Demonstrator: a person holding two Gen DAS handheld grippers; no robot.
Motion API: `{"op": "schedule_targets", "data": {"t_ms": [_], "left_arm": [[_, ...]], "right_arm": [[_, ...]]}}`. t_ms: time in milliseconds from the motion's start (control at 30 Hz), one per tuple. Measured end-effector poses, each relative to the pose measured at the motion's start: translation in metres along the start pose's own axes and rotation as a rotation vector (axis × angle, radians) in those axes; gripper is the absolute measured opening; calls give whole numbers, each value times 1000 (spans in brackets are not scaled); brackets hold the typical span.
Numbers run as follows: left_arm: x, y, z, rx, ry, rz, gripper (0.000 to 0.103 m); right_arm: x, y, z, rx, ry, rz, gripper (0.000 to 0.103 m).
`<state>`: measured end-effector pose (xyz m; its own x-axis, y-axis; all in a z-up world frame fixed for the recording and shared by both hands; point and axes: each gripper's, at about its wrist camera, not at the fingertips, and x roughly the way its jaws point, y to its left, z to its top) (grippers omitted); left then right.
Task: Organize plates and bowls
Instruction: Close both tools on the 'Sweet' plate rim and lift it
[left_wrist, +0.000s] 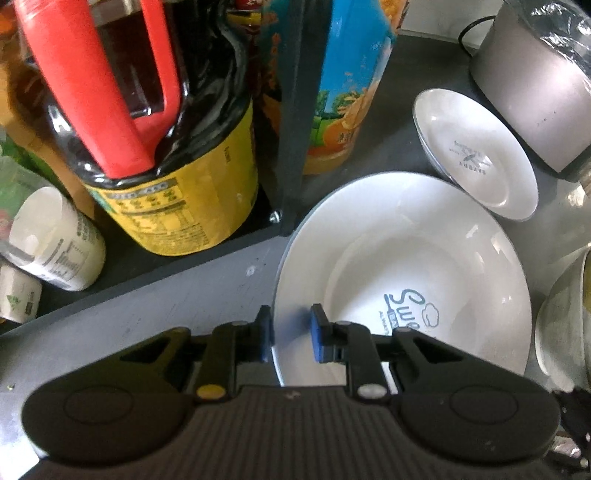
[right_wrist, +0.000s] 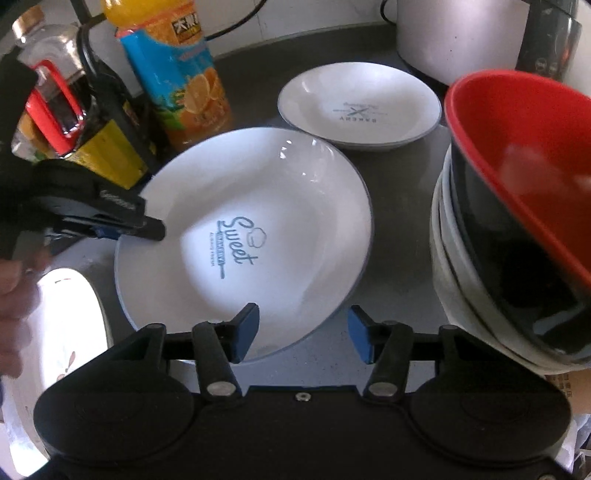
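Two tools work over one large white plate (right_wrist: 258, 206) printed "Sweet", lying flat on the grey tabletop (right_wrist: 399, 206). Nearest, the right tool (right_wrist: 303, 330) points steeply down at the plate's near rim, jaws partly spread with one blue pad over the white and the other over bare tabletop, not pressing on anything. At the plate's left rim, the left tool (left_wrist: 291, 332) also tilts steeply down, its blue pads drawn narrow with the rim between them, one pad outside and one inside; the wrist view leaves a small gap, so I cannot tell whether they pinch. A blurred hand (right_wrist: 14, 280) shows at the left edge.

Right of the plate stands a stack of pale bowls topped by one red-and-black bowl (right_wrist: 524, 192), tilted. Beyond lies one smaller white plate (right_wrist: 358, 107) marked "Bakery", apart from the big one. Farther left stand one orange juice bottle (right_wrist: 177, 70) and one dark red-handled jug (left_wrist: 159, 140); behind, a grey appliance (left_wrist: 535, 85)
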<state>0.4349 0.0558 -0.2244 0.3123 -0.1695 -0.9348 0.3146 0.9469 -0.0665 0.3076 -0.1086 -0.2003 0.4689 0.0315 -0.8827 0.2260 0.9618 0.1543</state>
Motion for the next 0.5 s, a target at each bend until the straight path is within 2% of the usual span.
{"op": "schedule_targets", "data": {"t_ms": [67, 100, 333, 500], "left_arm": [[-1, 1, -3, 3, 3, 5, 20], [-1, 2, -4, 0, 5, 7, 20], [-2, 5, -8, -16, 13, 28, 21], [3, 2, -2, 7, 1, 29, 24]], "right_arm": [[6, 0, 0, -12, 1, 2, 38], [8, 1, 0, -14, 6, -1, 37], [20, 5, 6, -28, -6, -13, 37], [25, 8, 8, -79, -27, -32, 38]]}}
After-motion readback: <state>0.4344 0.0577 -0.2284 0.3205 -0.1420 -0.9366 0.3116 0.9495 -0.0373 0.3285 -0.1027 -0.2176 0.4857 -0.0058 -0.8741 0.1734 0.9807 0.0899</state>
